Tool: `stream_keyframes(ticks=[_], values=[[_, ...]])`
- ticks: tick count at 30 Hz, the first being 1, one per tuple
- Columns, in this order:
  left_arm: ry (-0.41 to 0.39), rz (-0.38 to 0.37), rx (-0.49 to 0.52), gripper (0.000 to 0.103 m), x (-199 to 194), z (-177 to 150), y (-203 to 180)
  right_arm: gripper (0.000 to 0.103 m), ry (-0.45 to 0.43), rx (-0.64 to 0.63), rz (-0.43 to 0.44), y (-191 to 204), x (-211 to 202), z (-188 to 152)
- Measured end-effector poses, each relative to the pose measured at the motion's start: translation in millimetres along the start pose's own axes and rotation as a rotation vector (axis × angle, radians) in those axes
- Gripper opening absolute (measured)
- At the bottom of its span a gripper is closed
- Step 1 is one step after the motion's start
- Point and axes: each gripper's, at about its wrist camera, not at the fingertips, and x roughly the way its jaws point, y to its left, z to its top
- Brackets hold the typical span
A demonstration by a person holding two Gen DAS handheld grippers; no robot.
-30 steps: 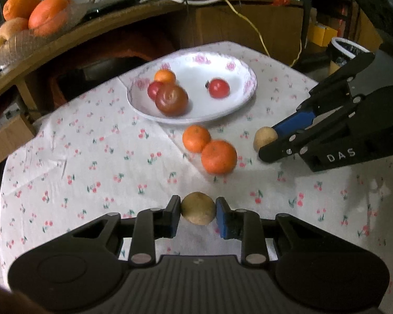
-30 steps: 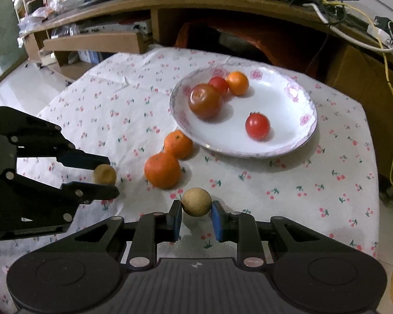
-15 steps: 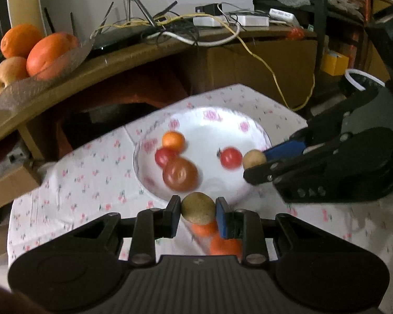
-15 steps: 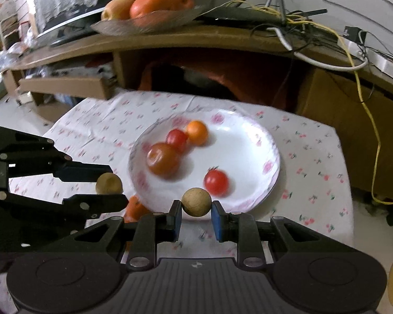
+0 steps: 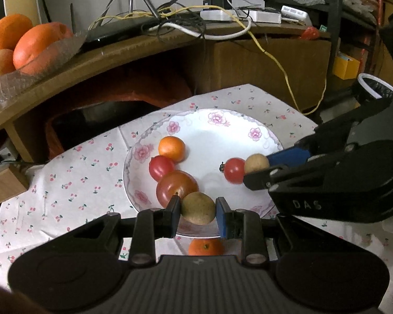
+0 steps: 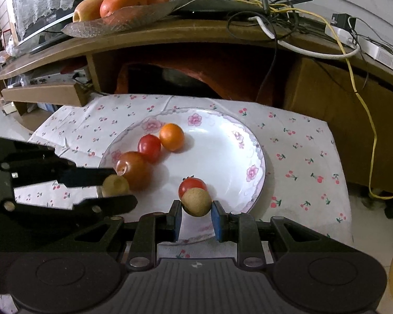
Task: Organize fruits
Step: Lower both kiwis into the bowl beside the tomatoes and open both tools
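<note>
A white flowered plate (image 5: 217, 130) (image 6: 222, 141) holds a small orange (image 5: 172, 148), a red tomato (image 5: 161, 168), a large dark tomato (image 5: 176, 189) and a cherry tomato (image 5: 234, 170). My left gripper (image 5: 198, 210) is shut on a tan round fruit (image 5: 198, 208) over the plate's near rim. My right gripper (image 6: 196, 214) is shut on a second tan fruit (image 6: 197, 201), held over the plate beside the cherry tomato (image 6: 192, 186). Each gripper shows in the other's view, the right one (image 5: 256, 166) and the left one (image 6: 115, 187).
An orange (image 5: 206, 246) lies on the cherry-print tablecloth (image 5: 73, 183) below my left gripper. A wooden shelf (image 6: 170, 34) behind carries a glass dish of oranges and apples (image 6: 118, 2) and tangled cables (image 5: 196, 23). A cardboard box (image 5: 269, 62) stands behind the table.
Both grippers rose from the cloth with their tan fruits and moved forward over the plate; the loose oranges dropped below the left gripper's view.
</note>
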Motion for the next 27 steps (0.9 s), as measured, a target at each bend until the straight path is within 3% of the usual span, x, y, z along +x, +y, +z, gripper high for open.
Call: stream_keyframes(ticks=[12,19,27], values=[[0.002,0.012,-0.011,0.035,1,1,2,0.028,-0.02,0.007,0.006,1,-1,4],[-0.017,0.009,-0.019,0.043,-2,3,1,0.032,-0.042,0.025,0.002,-2,-6,5],[-0.039,0.025,-0.027,0.044,-14,6,7,0.034,-0.067,0.048,-0.002,-7,-18,2]])
